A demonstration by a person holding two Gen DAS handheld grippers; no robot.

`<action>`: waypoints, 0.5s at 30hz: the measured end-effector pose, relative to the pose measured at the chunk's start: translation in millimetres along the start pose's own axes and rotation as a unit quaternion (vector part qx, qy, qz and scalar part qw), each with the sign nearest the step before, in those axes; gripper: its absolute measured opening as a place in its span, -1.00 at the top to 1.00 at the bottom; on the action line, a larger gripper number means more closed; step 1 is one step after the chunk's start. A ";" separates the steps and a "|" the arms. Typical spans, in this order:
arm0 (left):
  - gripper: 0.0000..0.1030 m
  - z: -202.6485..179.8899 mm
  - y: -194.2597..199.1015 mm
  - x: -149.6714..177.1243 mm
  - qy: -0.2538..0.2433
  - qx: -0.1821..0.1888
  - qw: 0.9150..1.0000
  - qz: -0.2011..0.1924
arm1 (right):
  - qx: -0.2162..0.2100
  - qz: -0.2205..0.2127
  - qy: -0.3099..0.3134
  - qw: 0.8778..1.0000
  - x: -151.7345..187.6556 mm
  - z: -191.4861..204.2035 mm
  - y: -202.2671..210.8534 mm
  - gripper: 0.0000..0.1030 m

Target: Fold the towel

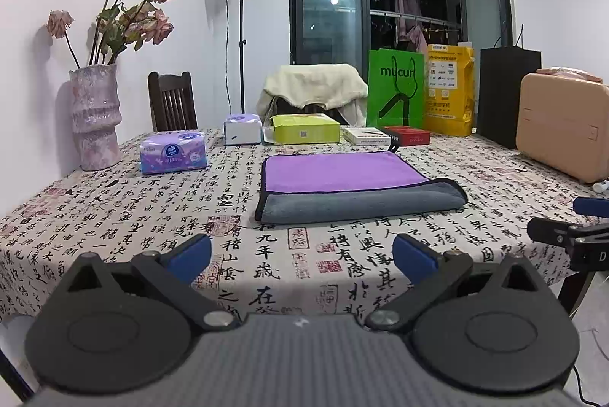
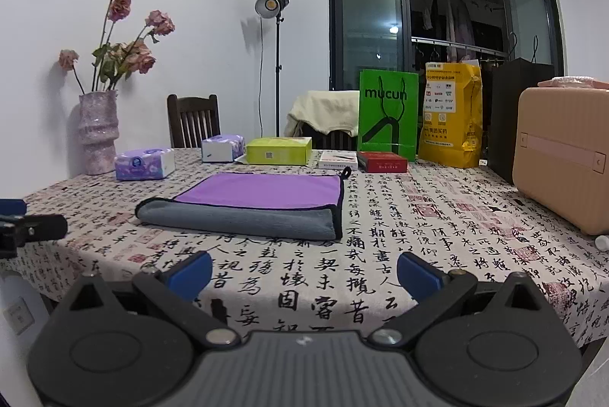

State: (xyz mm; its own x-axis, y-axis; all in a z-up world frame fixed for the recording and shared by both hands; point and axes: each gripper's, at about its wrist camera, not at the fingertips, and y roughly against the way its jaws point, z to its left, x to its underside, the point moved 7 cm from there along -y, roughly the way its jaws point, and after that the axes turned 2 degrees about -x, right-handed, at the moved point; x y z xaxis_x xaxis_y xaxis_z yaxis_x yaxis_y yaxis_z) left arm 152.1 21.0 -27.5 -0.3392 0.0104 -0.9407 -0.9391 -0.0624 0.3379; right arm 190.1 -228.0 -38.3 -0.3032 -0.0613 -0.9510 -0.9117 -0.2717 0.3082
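Note:
A towel [image 1: 342, 184], purple on top and grey underneath with a black hem, lies folded on the table with its grey near edge rolled over. It also shows in the right wrist view [image 2: 262, 201]. My left gripper [image 1: 302, 256] is open and empty, hovering over the table's front edge short of the towel. My right gripper [image 2: 304, 272] is open and empty, also near the front edge, to the right of the towel. The right gripper's fingers [image 1: 563, 232] show at the right edge of the left wrist view; the left gripper's fingers [image 2: 34, 226] show at the left edge of the right wrist view.
The table wears a calligraphy-print cloth [image 1: 114, 217]. A vase of dried roses [image 1: 95, 118], tissue packs [image 1: 173, 152], a green box [image 1: 304, 129], flat boxes [image 1: 407, 135], green and yellow bags [image 1: 396, 89] and a tan case [image 1: 563, 129] line its far and right sides.

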 end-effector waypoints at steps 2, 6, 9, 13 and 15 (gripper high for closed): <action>-1.00 1.6 -6.7 -1.8 0.001 -0.001 1.000 0.004 | 0.001 0.003 -0.003 1.000 -1.0 -2.9 -6.4 -1.00; -1.00 4.7 -18.7 -6.4 0.003 -0.003 1.000 0.009 | 0.001 0.012 -0.007 1.000 -2.9 -6.4 -20.6 -1.00; -1.00 7.3 -30.3 -9.8 0.005 -0.007 1.000 0.013 | 0.000 0.017 -0.007 1.000 -4.9 -6.6 -29.1 -1.00; -1.00 10.1 -44.6 -13.8 0.005 -0.010 1.000 0.020 | -0.001 0.024 -0.008 1.000 -8.7 -8.6 -43.5 -1.00; -1.00 10.6 -50.8 -14.8 0.004 -0.011 1.000 0.024 | -0.002 0.027 -0.009 1.000 -9.9 -9.1 -51.1 -1.00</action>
State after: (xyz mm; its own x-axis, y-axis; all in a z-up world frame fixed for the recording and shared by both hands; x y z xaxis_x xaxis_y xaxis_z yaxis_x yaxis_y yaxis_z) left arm 204.2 34.6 -30.3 -0.3827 -0.0015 -0.9239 -0.9206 -0.0838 0.3815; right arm 242.3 -222.2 -44.9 -0.3578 -0.0587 -0.9320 -0.8924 -0.2724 0.3598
